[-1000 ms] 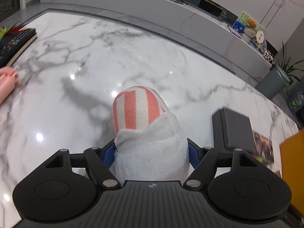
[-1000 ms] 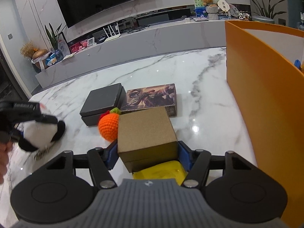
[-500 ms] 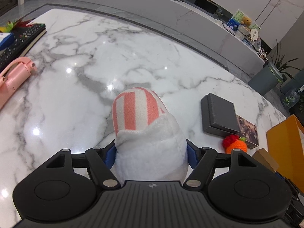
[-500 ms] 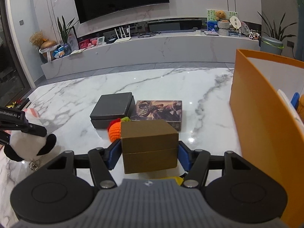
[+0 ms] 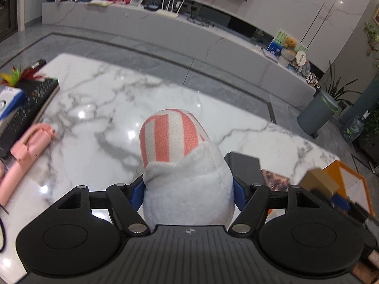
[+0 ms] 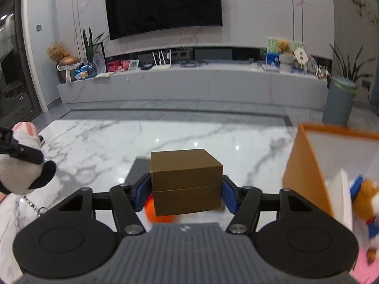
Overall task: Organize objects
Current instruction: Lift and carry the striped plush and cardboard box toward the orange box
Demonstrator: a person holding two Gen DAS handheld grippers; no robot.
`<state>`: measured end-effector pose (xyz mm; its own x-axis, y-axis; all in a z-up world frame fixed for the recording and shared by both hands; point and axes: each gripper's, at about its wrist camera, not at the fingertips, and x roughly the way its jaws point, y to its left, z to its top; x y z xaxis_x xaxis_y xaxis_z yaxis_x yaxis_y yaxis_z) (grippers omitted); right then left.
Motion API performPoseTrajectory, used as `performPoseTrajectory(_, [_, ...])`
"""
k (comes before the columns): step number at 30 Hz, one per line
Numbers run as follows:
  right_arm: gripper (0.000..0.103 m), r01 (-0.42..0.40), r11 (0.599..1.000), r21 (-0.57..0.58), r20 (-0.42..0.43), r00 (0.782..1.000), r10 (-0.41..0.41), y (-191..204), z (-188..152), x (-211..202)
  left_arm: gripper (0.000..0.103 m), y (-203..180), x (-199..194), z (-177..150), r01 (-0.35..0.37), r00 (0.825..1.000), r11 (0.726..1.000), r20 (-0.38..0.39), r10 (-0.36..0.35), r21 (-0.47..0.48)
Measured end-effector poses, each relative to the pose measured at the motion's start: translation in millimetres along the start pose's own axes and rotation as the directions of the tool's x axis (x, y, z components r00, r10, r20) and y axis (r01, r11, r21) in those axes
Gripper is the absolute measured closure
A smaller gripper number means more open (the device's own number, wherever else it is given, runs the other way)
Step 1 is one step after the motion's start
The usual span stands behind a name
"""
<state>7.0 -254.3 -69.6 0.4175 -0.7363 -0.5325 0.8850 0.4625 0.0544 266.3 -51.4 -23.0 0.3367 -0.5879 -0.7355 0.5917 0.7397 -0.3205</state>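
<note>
**Plush toy and cardboard box both carried clear of the table**

The plush toy [image 5: 187, 184] is judged light and soft: its white fleece body bulges around the blue pads [image 5: 137, 195], so a hold across the thick middle is suited, while the striped pink cap end gives little to bear on. It is pinched by the left gripper [image 5: 188, 195], filling the lower centre of the left wrist view, with the cap pointing up and away. In the right wrist view the same toy is seen at the left edge, a small chain hanging under it.

The brown box [image 6: 186, 181] is judged light but stiff, with smooth card faces that may slip; its flat side walls are the proper place for a hold. It is clamped on those walls by the right gripper [image 6: 186, 195], level, in the middle of the frame, above the marble table [image 6: 213, 142].

The orange bin [image 6: 305, 170], at the right edge, already holds a soft bear and is judged the likely destination.
</note>
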Motion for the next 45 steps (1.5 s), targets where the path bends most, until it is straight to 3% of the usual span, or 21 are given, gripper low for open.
performPoseTrajectory(11, [0.039, -0.074, 0.994, -0.081, 0.118, 0.99, 0.084, 51.7, 76.3, -28.6, 0.022, -13.1, -43.5, 9.1, 0.018, 0.998, 0.999, 0.062, -0.02, 0.038])
performPoseTrajectory(18, [0.039, -0.076, 0.99, -0.122, 0.19, 0.977, 0.099, 55.4, 119.1, -68.8, 0.022, -34.3, -66.0, 21.4, 0.038, 0.995, 0.995, 0.092, -0.046, 0.09])
performPoseTrajectory(29, [0.039, 0.022, 0.991, -0.135, 0.28, 0.96, 0.017, 8.8, 163.4, -145.7, 0.022, -102.5, -97.5, 27.7, 0.126, 0.977, 0.974, 0.149, -0.156, 0.19])
performPoseTrajectory(45, [0.039, 0.151, 0.982, -0.11, 0.365, 0.925, -0.101, -87.5, 185.3, -246.8, 0.022, -211.3, -110.1, 13.3, 0.25, 0.939, 0.918, 0.156, -0.307, 0.307])
